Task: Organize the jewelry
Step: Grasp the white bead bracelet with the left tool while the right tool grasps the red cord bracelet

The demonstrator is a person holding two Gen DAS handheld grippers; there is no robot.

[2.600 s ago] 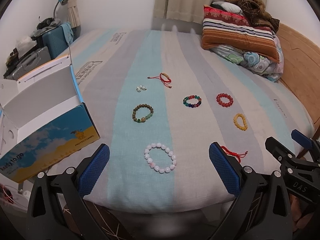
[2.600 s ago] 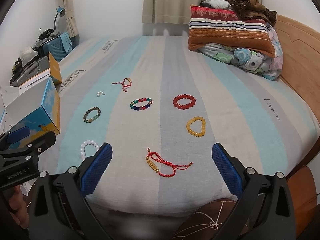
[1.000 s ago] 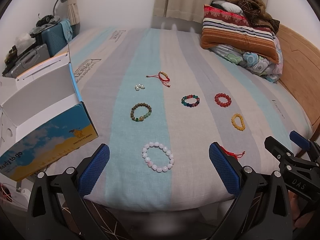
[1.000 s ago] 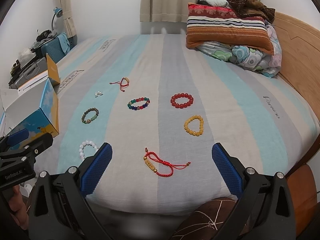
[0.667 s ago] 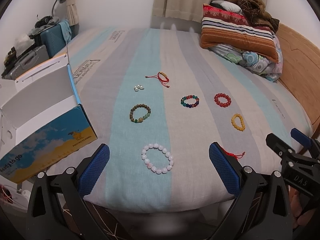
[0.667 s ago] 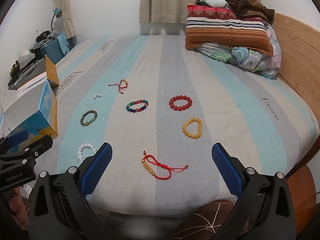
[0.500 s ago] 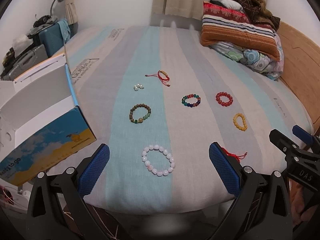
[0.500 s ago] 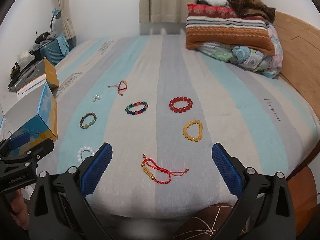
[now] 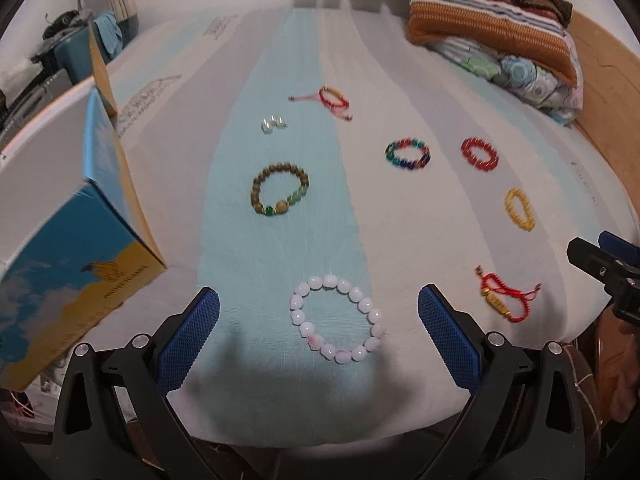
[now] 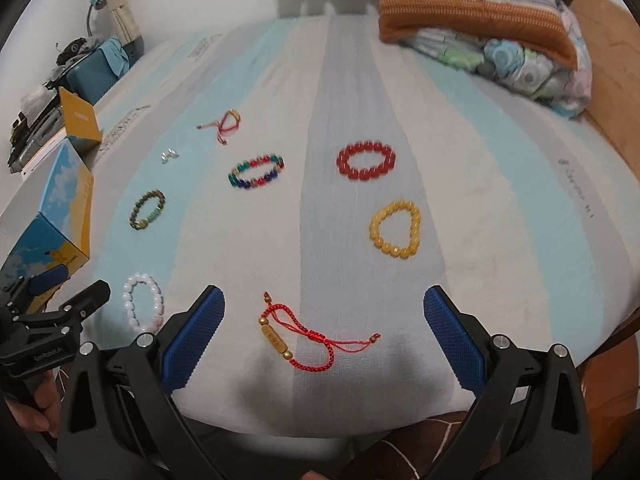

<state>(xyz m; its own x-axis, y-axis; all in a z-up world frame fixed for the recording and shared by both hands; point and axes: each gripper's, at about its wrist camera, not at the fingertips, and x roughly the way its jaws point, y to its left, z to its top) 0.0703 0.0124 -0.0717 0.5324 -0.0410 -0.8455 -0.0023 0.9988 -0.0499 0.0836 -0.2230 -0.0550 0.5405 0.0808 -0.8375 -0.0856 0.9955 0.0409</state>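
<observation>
Hovering wide apart and empty, left tongs (image 9: 319, 322) frame the white bracelet (image 9: 337, 318), right tongs (image 10: 324, 326) the red cord bracelet (image 10: 308, 338).

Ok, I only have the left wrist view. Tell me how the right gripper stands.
Observer: The right gripper is wide open and holds nothing.
Operator: Say what lies in front of it.
Observer: The red cord bracelet lies on the bed, roughly centred between its fingers, untouched.
Operator: Now check my left gripper from outside.
Observer: A hand grips its handle, low at the bed's near edge, beside the white bead bracelet.
</observation>
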